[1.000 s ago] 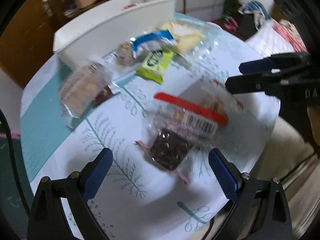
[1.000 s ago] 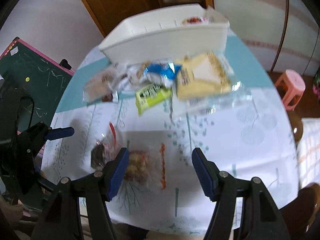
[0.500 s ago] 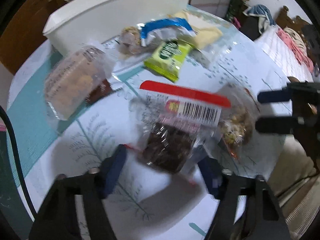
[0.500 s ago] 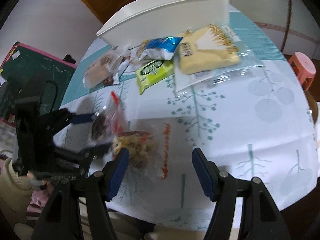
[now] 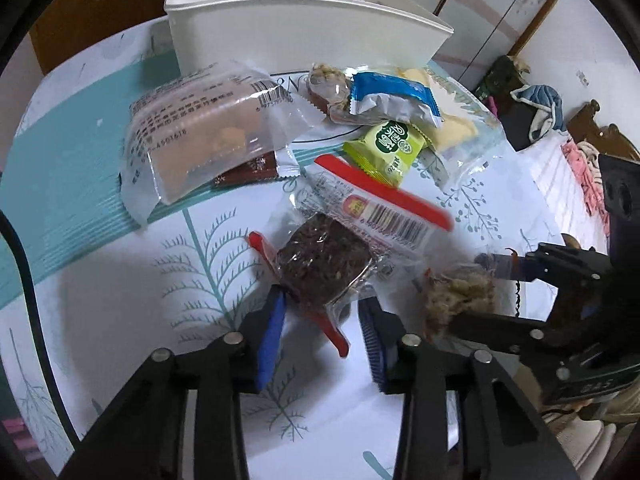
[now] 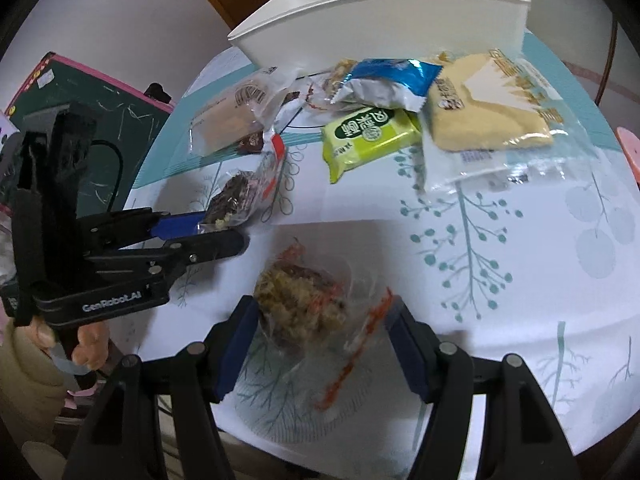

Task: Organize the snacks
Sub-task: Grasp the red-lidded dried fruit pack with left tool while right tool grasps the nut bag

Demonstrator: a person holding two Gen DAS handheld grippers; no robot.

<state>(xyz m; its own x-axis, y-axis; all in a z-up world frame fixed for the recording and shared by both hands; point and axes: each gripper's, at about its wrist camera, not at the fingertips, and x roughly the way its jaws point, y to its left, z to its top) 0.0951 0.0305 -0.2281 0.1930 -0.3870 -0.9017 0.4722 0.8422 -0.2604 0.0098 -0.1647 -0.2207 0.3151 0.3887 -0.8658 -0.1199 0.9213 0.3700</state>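
Note:
A clear packet with a dark brown cake and a red strip (image 5: 324, 264) (image 6: 234, 200) lies tilted on the tree-print tablecloth (image 5: 120, 280). My left gripper (image 5: 322, 328) (image 6: 224, 232) has its jaws closing on the packet's near end, and the blue pads (image 5: 272, 320) pinch the wrapper. A clear packet holding a crumbly oat-coloured cluster (image 6: 300, 304) (image 5: 460, 296) sits between the fingers of my right gripper (image 6: 320, 332) (image 5: 468, 292). That gripper stands open, with its pads beside the wrapper and not squeezing it.
A white bin (image 6: 380, 12) (image 5: 280, 28) stands at the back. In front of it lie a green packet (image 6: 368, 136), a blue-and-white packet (image 6: 384, 80), a large yellow cake bag (image 6: 488, 108) and a clear bag of beige cake (image 5: 200, 136). The table edge runs just below both grippers.
The left jaws have narrowed from wide open onto the dark cake packet while the gripper rolled and moved in. The right gripper has come down around the cluster packet, its gap unchanged.

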